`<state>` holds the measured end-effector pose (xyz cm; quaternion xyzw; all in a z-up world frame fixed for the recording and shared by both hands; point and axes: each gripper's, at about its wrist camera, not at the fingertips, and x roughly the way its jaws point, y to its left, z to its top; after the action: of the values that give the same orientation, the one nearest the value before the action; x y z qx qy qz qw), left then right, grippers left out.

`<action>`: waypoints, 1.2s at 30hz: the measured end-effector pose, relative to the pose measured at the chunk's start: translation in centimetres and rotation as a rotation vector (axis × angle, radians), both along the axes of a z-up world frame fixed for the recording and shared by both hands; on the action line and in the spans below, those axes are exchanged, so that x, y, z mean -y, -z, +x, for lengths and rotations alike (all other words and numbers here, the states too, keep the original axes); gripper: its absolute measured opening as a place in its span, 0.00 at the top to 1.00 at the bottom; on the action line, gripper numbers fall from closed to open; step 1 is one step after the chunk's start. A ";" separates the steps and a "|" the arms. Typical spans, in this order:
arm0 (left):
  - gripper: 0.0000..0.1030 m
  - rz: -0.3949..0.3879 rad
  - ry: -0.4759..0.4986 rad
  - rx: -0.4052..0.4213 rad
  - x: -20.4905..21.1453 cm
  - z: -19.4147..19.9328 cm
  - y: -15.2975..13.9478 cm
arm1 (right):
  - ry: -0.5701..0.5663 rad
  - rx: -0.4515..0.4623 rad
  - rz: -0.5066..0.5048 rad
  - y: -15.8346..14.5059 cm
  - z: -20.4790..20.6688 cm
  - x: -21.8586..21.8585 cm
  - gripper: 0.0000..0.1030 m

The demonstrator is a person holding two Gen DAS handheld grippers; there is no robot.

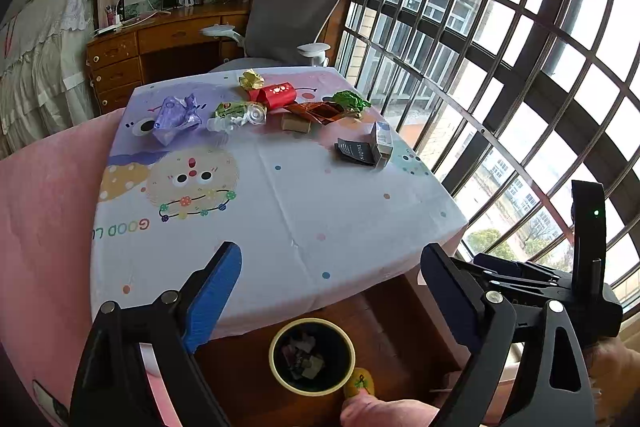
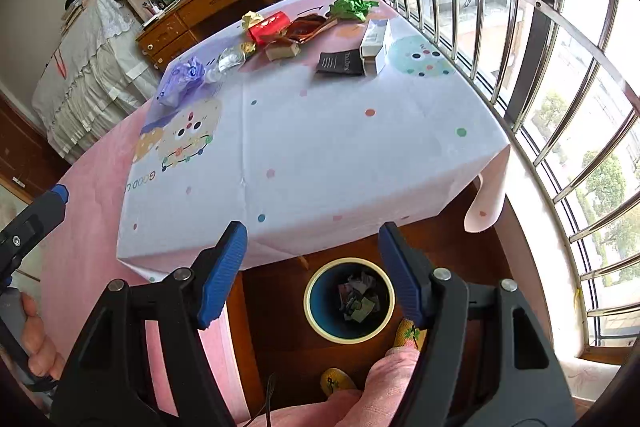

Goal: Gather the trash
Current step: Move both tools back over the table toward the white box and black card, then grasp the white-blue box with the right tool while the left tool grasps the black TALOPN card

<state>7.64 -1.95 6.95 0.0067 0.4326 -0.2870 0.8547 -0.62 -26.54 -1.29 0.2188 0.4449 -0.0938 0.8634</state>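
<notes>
- Both the left gripper (image 1: 332, 291) and the right gripper (image 2: 312, 271) hang wide and empty above the bin (image 2: 349, 301), which stands on the floor just before the desk (image 2: 320, 147).
- Trash lies at the desk's far side: black packet (image 2: 341, 63), white box (image 2: 375, 45), purple bag (image 2: 180, 83).
- Judgement: reach over the bare cloth, take the nearest piece first and close fully before lifting.

I note the trash lying along the far edge of the cloth-covered square table (image 2: 320, 155): crumpled purple plastic bag (image 2: 180, 83) at left, red cardboard tube (image 2: 269, 25) mid-row, crumpled green paper (image 2: 352, 7) at right. Near of the table, on the floor, stands the round yellow-rimmed bin (image 2: 349, 301), scraps inside.
</notes>
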 end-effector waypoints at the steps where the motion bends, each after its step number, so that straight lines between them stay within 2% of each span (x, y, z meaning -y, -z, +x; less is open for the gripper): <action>1: 0.13 0.009 -0.001 -0.006 0.8 0.7 0.0 | 0.001 0.004 -0.010 0.1 0.5 0.9 0.36; 8: 0.14 0.100 -0.002 -0.068 8.4 7.7 3.2 | 0.019 0.020 -0.053 0.9 7.9 8.5 0.36; 10: 0.16 0.119 -0.014 -0.090 11.1 10.2 4.3 | 0.003 -0.007 -0.043 1.8 11.3 10.9 0.36; 11: 0.22 0.122 -0.025 -0.109 12.3 11.5 4.9 | -0.007 -0.028 -0.034 2.5 13.2 12.0 0.37; 12: 0.23 0.121 -0.035 -0.134 13.6 12.9 5.7 | -0.019 -0.041 -0.020 3.0 14.9 13.1 0.37; 17: 0.23 0.144 -0.094 -0.219 19.4 19.7 9.4 | -0.058 -0.110 0.044 6.5 23.2 17.6 0.38; 24: 0.23 0.162 -0.194 -0.296 22.6 25.8 13.5 | -0.088 -0.229 0.080 11.5 32.5 20.7 0.38; 26: 0.23 0.159 -0.204 -0.325 22.9 27.0 14.4 | -0.098 -0.260 0.078 12.7 34.3 21.1 0.38; 29: 0.23 0.167 -0.199 -0.347 23.6 28.1 15.5 | -0.130 -0.298 0.065 14.2 35.7 20.8 0.46; 32: 0.23 0.179 -0.178 -0.366 24.6 28.8 16.4 | -0.179 -0.271 0.045 14.3 36.1 20.7 0.57; 34: 0.23 0.184 -0.162 -0.380 25.6 29.4 16.9 | -0.208 -0.252 0.070 14.0 35.8 20.9 0.65; 36: 0.23 0.187 -0.140 -0.389 26.6 29.7 17.4 | -0.226 -0.233 0.091 13.6 35.1 21.4 0.66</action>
<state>37.38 -28.58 -10.49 0.0004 0.6133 -0.1814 0.7687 34.44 -47.98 -14.91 0.1937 0.5675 -0.0007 0.8003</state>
